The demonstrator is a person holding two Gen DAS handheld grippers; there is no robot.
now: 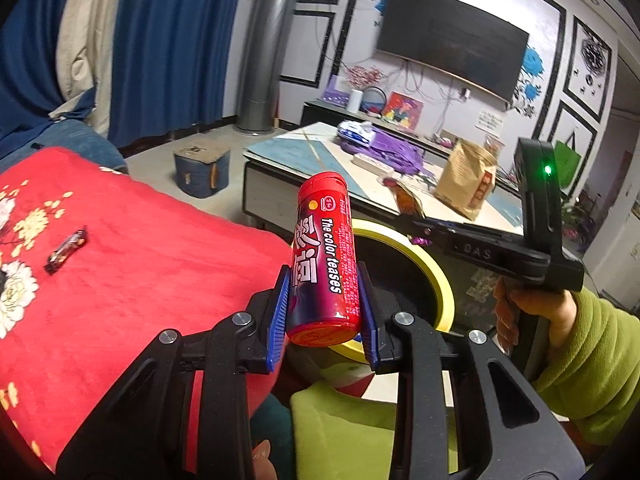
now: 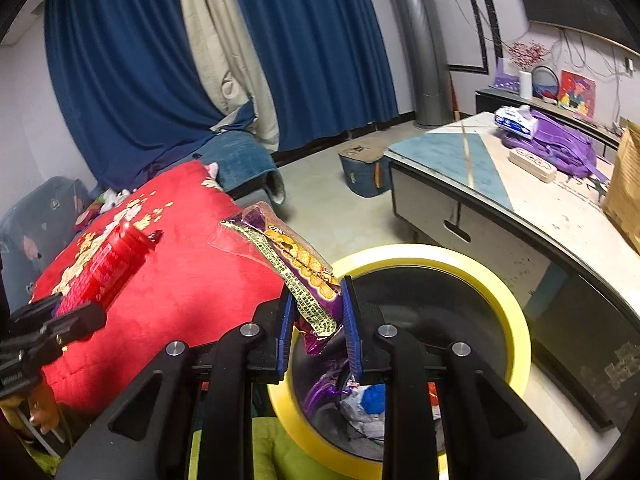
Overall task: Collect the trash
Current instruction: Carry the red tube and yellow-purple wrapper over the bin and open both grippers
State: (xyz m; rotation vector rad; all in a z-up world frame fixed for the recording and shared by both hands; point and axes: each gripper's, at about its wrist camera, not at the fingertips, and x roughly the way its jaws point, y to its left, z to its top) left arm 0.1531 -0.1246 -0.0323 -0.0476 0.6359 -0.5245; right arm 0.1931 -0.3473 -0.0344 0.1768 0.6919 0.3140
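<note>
My left gripper (image 1: 325,312) is shut on a red candy tube (image 1: 325,256) and holds it upright-tilted beside the yellow-rimmed trash bin (image 1: 434,276). My right gripper (image 2: 318,320) is shut on a purple cookie wrapper (image 2: 298,264) and holds it over the near rim of the same bin (image 2: 508,292), which has crumpled trash inside. The right gripper also shows in the left wrist view (image 1: 418,216), and the tube (image 2: 104,264) with the left gripper shows at the left of the right wrist view. A small dark wrapper (image 1: 67,250) lies on the red blanket (image 1: 140,280).
A coffee table (image 1: 288,152) stands behind the bin with a purple bag (image 1: 394,150), a tissue pack (image 2: 516,118) and a brown paper bag (image 1: 466,178). A blue stool (image 1: 202,172) is on the floor. Blue curtains hang behind.
</note>
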